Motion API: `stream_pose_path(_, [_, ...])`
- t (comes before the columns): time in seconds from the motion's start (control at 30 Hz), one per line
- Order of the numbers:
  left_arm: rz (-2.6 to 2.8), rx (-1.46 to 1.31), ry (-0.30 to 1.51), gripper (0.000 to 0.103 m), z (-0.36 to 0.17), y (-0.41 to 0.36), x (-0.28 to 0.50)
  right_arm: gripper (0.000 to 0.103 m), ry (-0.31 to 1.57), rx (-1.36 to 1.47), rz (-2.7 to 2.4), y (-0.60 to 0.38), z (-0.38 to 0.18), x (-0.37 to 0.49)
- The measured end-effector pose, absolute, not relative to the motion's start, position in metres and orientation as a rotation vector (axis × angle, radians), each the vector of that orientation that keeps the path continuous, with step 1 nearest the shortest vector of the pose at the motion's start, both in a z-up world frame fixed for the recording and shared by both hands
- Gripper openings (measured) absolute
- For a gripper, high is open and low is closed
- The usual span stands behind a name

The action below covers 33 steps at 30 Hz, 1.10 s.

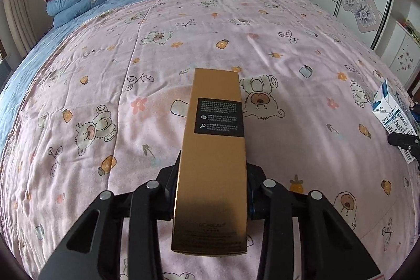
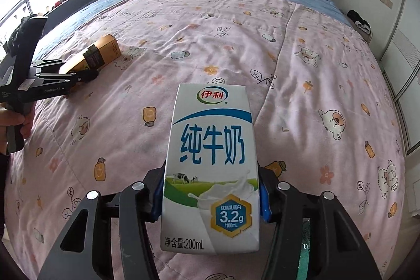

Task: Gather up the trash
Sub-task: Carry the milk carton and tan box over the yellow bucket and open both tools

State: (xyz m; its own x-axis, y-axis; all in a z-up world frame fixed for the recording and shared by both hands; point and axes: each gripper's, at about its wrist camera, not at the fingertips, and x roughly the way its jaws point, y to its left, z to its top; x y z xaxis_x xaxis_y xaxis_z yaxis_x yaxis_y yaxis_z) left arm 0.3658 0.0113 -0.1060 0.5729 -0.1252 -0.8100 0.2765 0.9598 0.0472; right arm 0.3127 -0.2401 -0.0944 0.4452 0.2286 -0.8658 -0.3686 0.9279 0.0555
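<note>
Between the left gripper's black fingers sits a gold box with a black label; the right gripper pinches a white-and-blue milk carton. Beneath both spreads a pink bear-print quilt.

A long gold cardboard box with a black text label is sticking out lengthwise above the pink bear-print quilt, while a white-and-blue milk carton, printed with cows and "200mL", is standing upright off to its right.
</note>
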Motion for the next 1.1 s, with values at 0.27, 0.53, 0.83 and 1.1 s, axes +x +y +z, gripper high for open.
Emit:
stream_pose_path(0.27, [-0.368, 0.237, 0.903, 0.036, -0.098, -0.044, 0.326, 0.052, 1.025, -0.158, 0.447, -0.222, -0.085, 0.292])
stream_pose_path(0.53, [-0.462, 0.292, 0.879, 0.036, -0.086, -0.107, 0.265, 0.052, 0.985, -0.150, 0.449, -0.220, -0.065, 0.268])
stream_pose_path(0.83, [-0.475, 0.323, 0.874, 0.036, -0.063, -0.135, 0.194, 0.052, 0.940, -0.055, 0.400, -0.260, -0.042, 0.183])
stream_pose_path(1.1, [-0.538, 0.417, 0.838, 0.036, -0.038, -0.197, 0.125, 0.052, 0.930, -0.007, 0.312, -0.329, -0.025, 0.114])
